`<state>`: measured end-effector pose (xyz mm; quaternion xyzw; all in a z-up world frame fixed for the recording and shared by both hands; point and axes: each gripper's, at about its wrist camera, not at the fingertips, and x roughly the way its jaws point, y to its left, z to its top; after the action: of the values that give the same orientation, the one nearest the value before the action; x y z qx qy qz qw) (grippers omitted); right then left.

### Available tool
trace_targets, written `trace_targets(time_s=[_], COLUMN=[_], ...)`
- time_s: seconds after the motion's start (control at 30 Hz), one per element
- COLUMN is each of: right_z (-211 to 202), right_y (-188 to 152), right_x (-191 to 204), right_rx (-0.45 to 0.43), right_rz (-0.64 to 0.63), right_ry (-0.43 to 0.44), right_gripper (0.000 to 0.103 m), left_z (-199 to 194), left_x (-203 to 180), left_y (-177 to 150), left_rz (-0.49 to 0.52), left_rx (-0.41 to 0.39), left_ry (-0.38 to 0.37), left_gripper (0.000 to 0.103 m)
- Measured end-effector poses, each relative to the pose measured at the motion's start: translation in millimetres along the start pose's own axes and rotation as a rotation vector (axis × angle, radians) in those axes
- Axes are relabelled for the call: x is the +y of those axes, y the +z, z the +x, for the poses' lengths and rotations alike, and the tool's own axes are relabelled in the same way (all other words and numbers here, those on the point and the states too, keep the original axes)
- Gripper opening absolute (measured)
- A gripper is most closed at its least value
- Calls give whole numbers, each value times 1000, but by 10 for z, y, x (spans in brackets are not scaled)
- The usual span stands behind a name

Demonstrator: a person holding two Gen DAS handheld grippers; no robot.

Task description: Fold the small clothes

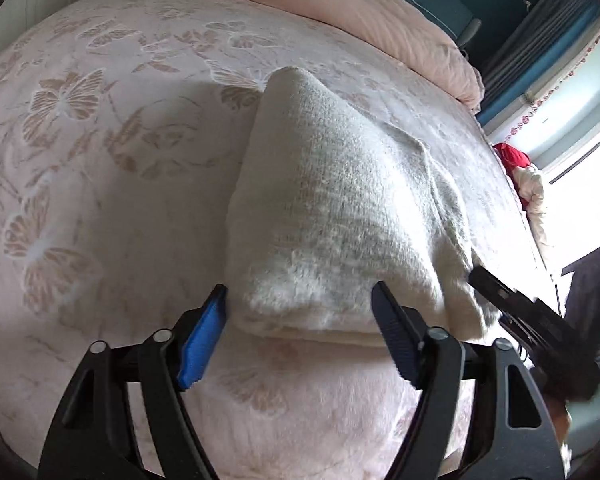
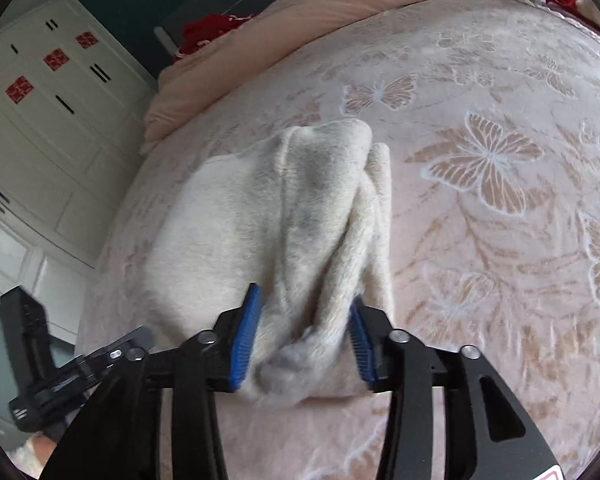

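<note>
A cream fuzzy knit garment (image 1: 340,216) lies folded in a thick bundle on the pink butterfly-print bed cover (image 1: 100,152). My left gripper (image 1: 300,312) is open, its blue-padded fingers either side of the bundle's near edge, not clamped. In the right wrist view the same garment (image 2: 260,216) runs away from me. My right gripper (image 2: 305,320) has its fingers pressed on a bunched fold of the garment's near end. The right gripper also shows at the right edge of the left wrist view (image 1: 532,312).
A rolled pink duvet (image 1: 360,4) lies along the head of the bed. White cabinets with red stickers (image 2: 40,120) stand beside the bed. Red fabric (image 1: 512,158) sits near the bright window. The left gripper appears at lower left of the right wrist view (image 2: 72,376).
</note>
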<state>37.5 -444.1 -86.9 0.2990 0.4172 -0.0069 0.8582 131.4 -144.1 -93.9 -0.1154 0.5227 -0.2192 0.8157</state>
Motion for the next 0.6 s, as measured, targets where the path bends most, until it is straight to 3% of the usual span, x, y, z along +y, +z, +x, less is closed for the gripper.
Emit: trace_targets(time_s=[0.13, 0.17, 0.2, 0.23, 0.27, 0.33, 0.4, 0.43, 0.5, 0.6], right_z=[118, 150, 212, 266, 242, -37, -246, -212, 184, 53], right_y=[-134, -179, -205, -243, -258, -191, -176, -211, -377, -413], right_x=[-12, -27, -35, -60, -76, -23, -34, -112, -330, -323], right_rx=[43, 59, 74, 98, 87, -3, -56, -40, 103, 62], right_rz=[46, 66, 82, 91, 92, 72, 57, 63, 54, 80], right_ry=[24, 31, 45, 55, 54, 94, 103, 86, -17, 8], right_gripper=[60, 53, 26, 26, 24, 23, 23, 24, 27, 33], left_z=[184, 240, 277, 331, 339, 255, 207, 225, 344, 232], left_x=[111, 143, 152, 156, 144, 94, 26, 13, -11, -145], left_y=[47, 51, 54, 55, 60, 67, 60, 49, 10, -19], left_rz=[-91, -113, -120, -110, -103, -85, -39, -27, -9, 52], left_rx=[33, 47, 57, 71, 78, 74, 72, 79, 107, 86], left_ry=[-27, -32, -36, -26, -15, -26, -18, -11, 32, 83], left_gripper=[73, 68, 59, 43, 35, 30, 30, 30, 32, 36])
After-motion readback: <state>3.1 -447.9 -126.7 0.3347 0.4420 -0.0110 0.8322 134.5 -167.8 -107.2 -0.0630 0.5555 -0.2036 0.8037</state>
